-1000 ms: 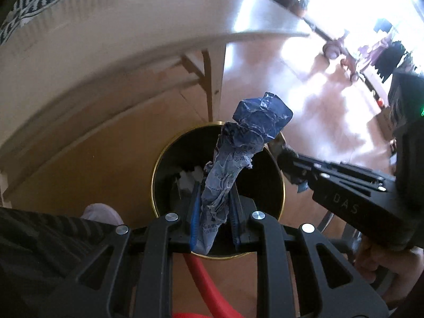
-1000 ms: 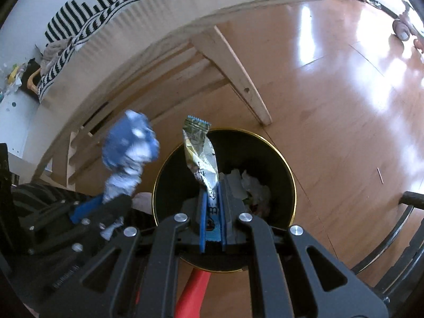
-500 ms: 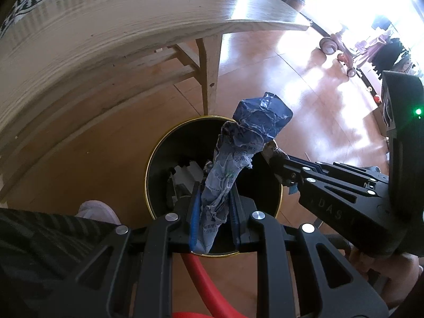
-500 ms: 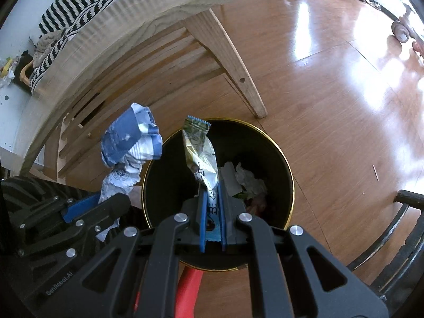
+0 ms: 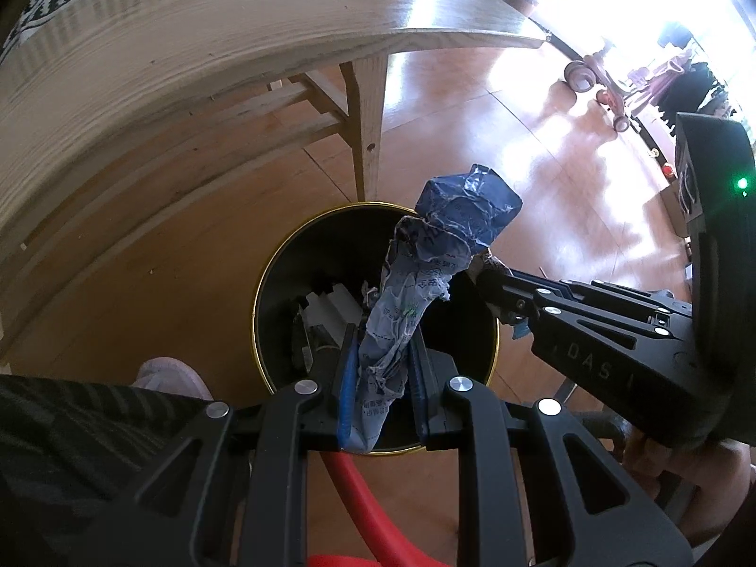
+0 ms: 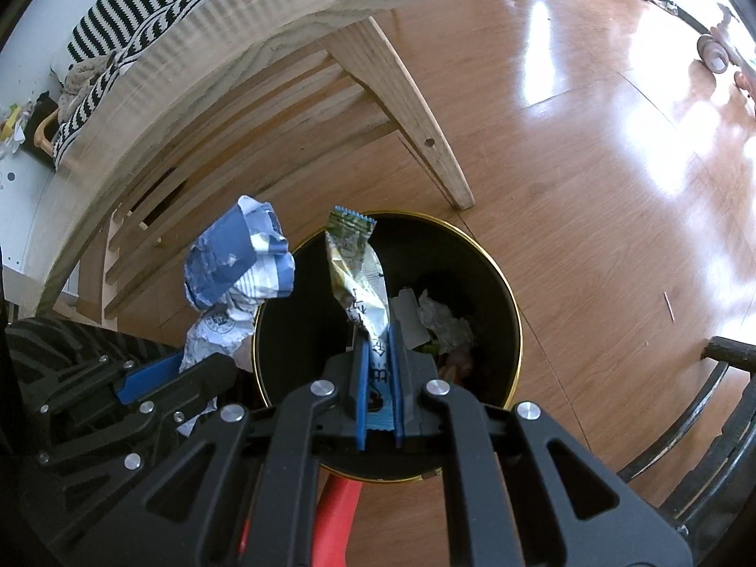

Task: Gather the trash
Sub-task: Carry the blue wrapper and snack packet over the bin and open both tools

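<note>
Wooden floor [image 6: 590, 198] carries a black bin [image 6: 512, 330] below both grippers: left fingers [image 5: 350, 368] pinch a crumpled blue wrapper [image 5: 425, 274] whose top leans toward one o'clock over the rim, right fingers [image 6: 361, 378] clamp a green wrapper [image 6: 359, 274] above the opening, so the blue one risks landing outside.

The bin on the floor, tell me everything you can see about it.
The bin is round and black inside with a thin gold rim, standing upright on the wooden floor beside a table leg. It already holds white paper scraps and other litter. Both grippers hang over its mouth with their trash, not touching it.
</note>
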The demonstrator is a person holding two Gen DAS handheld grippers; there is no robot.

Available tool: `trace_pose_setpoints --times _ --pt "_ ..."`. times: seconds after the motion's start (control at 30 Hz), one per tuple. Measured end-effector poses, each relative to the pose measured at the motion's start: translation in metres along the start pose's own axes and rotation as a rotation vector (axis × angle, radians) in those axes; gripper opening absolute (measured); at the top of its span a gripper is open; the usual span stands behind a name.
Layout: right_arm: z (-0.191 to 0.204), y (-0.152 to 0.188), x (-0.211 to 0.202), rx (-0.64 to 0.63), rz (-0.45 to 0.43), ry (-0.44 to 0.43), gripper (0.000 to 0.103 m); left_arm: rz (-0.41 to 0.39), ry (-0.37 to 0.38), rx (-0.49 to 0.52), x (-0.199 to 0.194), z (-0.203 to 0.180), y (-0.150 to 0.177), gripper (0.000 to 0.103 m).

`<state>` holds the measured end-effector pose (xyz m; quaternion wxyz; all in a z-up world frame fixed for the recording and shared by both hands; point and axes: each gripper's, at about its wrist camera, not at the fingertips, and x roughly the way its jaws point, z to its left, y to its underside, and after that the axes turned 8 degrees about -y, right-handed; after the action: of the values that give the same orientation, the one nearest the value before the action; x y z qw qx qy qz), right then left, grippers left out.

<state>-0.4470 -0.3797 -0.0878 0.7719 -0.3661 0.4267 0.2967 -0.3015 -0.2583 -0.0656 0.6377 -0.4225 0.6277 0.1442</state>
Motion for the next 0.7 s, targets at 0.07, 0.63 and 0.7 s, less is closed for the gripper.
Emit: trace_pose_setpoints --times 0.07,0.63,0.7 --pt "0.0 0.0 0.001 0.001 0.003 0.001 0.008 0.001 0.001 0.001 0.0 0.0 0.0 0.019" --pt "-0.031 -0.028 -0.08 0.086 -0.263 0.187 0.096 -0.188 0.095 -0.061 -0.054 0.009 -0.012 0.096" --pt "-0.015 -0.045 -0.098 0.046 -0.333 0.208 0.096 -0.249 0.078 -0.04 -0.083 0.019 -0.025 0.097"
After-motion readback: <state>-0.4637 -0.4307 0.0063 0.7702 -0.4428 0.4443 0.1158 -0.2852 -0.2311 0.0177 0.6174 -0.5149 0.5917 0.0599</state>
